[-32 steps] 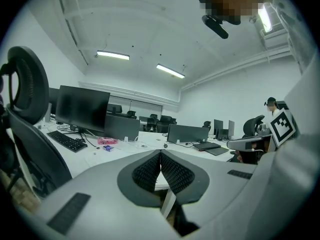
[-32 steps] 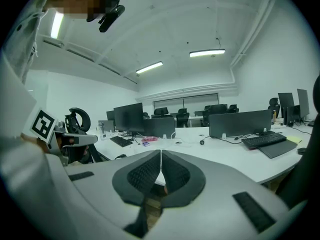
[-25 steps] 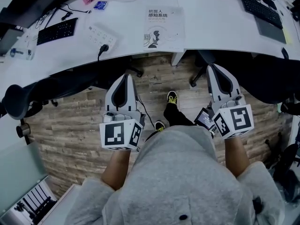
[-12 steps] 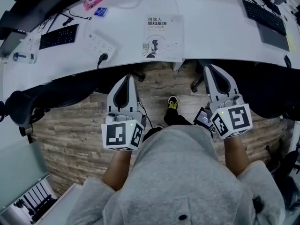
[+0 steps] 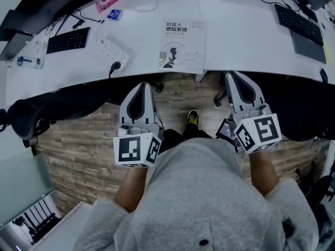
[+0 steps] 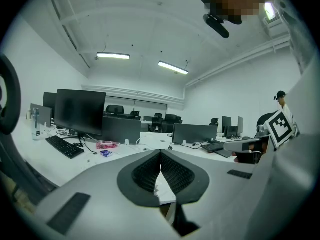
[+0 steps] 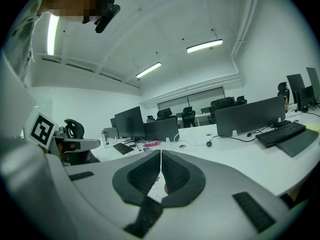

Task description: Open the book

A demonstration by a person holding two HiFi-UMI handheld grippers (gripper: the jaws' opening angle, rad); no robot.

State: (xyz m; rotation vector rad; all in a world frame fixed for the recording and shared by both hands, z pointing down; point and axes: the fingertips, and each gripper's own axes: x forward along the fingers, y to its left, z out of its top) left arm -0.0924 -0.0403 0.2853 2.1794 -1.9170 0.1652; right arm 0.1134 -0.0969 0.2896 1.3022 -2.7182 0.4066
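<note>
Left gripper (image 5: 142, 88): jaws pressed together, nothing between them, held short of the desk (image 5: 246, 41) edge, above the wooden floor (image 5: 78, 145). Book (image 5: 180, 42): closed, cover up, flat on the desk near its front edge, between both grippers' lines. Right gripper (image 5: 234, 78): jaws pressed together, empty.

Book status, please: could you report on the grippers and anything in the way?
Left gripper shut, empty. Right gripper shut, empty. Both short of the book, which lies closed and flat by the desk edge. Nothing on its cover.
</note>
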